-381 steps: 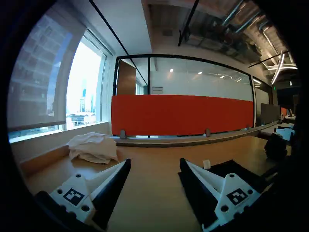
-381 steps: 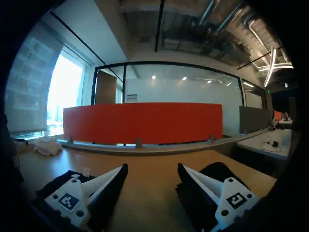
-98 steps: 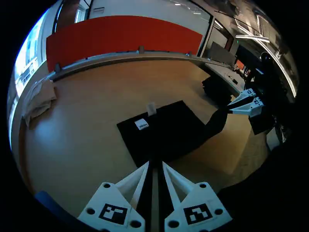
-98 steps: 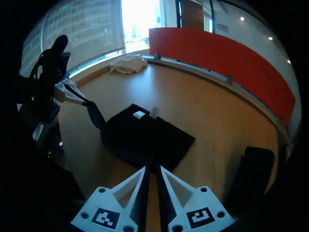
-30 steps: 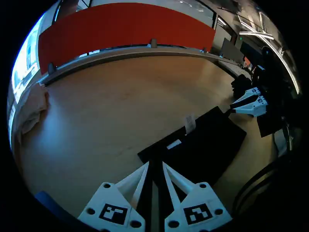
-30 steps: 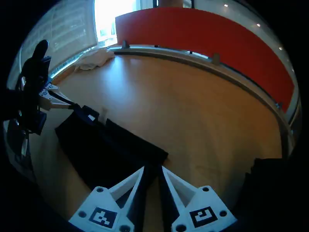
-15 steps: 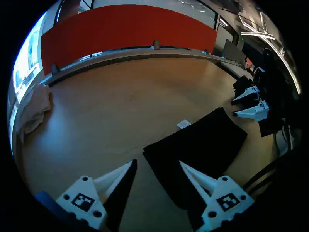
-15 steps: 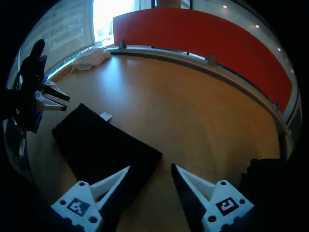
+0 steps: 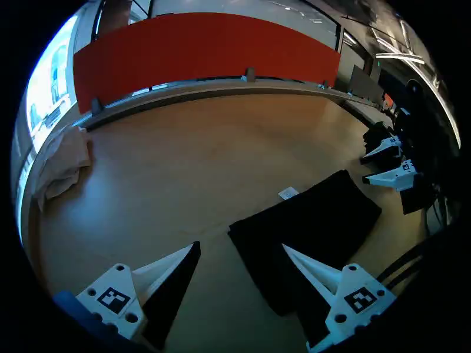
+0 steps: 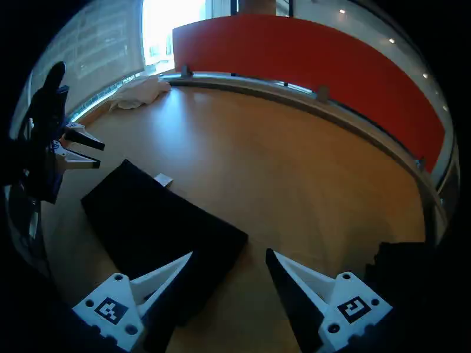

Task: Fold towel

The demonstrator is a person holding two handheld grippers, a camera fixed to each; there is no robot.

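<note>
Jaws first: the left gripper [image 9: 240, 246] stands wide open with nothing between its fingers, and the right gripper [image 10: 229, 253] is spread just as wide and is likewise empty. In the left gripper view the right gripper also shows at three o'clock, its two fingers parted and pointing at the far end of the cloth without touching it. In the right gripper view the left gripper sits at nine o'clock, also parted, just beside the opposite end. Each tool thus flanks one short end of the towel [image 9: 306, 226]. I read this as a pause between folds: the cloth is laid down, and the open fingers wait where either end can be pinched for the next fold.

The towel lies flat on the wooden table [image 9: 176, 153], at four o'clock in the left gripper view and at eight o'clock in the right gripper view. It is black and doubled into a thick oblong with fairly straight edges and rounded corners. A small white tag [image 9: 288, 192] pokes out from its far long edge onto the wood. One finger of each gripper overlaps a near corner in its own view; whether it grazes the cloth I cannot tell.

Farther out, a crumpled pale cloth [image 9: 62, 165] rests at nine o'clock near the window side, well apart from the towel. A red screen [image 9: 206, 50] runs along the table's far side at twelve o'clock.
</note>
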